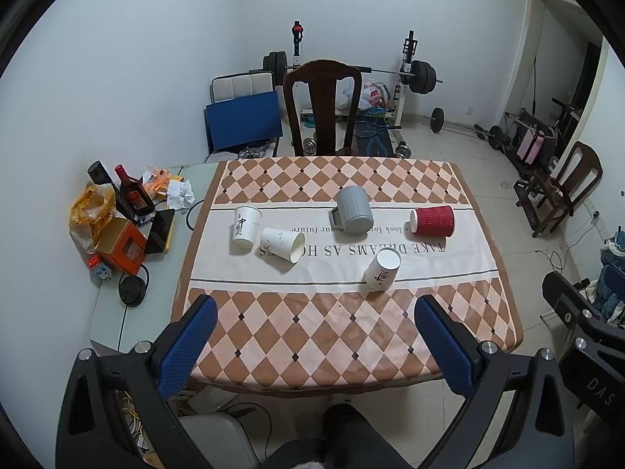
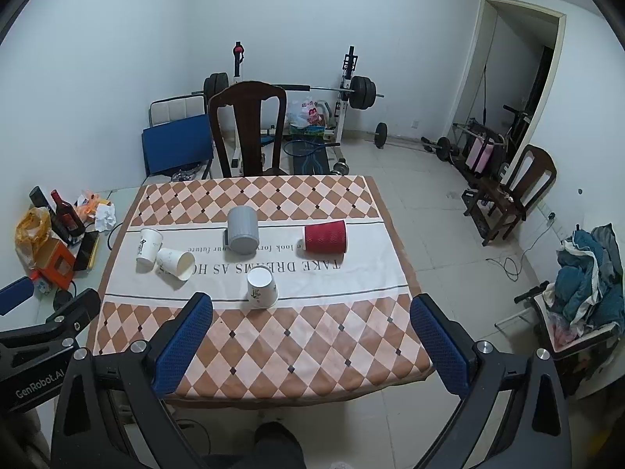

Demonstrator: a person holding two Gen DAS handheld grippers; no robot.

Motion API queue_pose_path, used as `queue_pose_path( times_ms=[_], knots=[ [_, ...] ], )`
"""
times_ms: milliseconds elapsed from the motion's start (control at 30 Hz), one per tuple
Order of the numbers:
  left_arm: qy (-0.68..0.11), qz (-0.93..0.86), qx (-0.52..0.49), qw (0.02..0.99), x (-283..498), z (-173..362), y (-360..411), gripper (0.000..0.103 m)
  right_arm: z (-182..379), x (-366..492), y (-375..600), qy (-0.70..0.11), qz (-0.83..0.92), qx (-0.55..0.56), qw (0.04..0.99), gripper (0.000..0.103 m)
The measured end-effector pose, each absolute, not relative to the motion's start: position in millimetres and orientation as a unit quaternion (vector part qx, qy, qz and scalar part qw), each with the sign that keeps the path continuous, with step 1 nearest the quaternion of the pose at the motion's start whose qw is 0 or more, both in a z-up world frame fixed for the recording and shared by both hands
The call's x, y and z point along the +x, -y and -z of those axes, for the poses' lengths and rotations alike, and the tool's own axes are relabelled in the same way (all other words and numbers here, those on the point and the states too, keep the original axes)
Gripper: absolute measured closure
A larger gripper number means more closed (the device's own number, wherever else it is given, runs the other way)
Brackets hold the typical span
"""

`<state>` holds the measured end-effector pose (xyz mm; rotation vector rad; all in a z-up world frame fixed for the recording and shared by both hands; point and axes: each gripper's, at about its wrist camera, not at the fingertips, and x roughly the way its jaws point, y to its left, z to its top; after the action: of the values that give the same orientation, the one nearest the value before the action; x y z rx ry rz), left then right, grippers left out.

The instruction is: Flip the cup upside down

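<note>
Several cups are on the checked tablecloth (image 1: 320, 332). A red ribbed cup (image 1: 433, 221) (image 2: 326, 237) lies on its side at the right. A grey mug (image 1: 354, 215) (image 2: 242, 230) stands upside down in the middle. A white paper cup (image 1: 383, 265) (image 2: 262, 287) stands upside down nearest me. Another white cup (image 1: 282, 244) (image 2: 175, 262) lies on its side, beside a white cup (image 1: 245, 226) (image 2: 149, 250) that stands upside down at the left. My left gripper (image 1: 316, 336) and right gripper (image 2: 312, 332) are open and empty, held above the table's near edge.
A side table (image 1: 117, 312) at the left holds a dark bottle (image 1: 131, 195), an orange box (image 1: 123, 248), bags and crumpled paper. A wooden chair (image 1: 322, 109) stands behind the table. Weights and a barbell rack (image 1: 410, 74) are at the back wall. Another chair (image 2: 515, 191) is at the right.
</note>
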<state>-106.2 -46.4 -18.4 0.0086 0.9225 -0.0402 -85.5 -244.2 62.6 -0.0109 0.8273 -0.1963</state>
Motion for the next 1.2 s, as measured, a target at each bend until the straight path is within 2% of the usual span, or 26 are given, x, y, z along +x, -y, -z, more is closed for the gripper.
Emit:
queue_pose_path(
  times_ms=[1200],
  knots=[
    [-0.461,0.003,0.014,0.887,-129,18,33,0.000,-57,-91,245,-0.415,0.087,-0.007,0.906,0.000]
  ],
)
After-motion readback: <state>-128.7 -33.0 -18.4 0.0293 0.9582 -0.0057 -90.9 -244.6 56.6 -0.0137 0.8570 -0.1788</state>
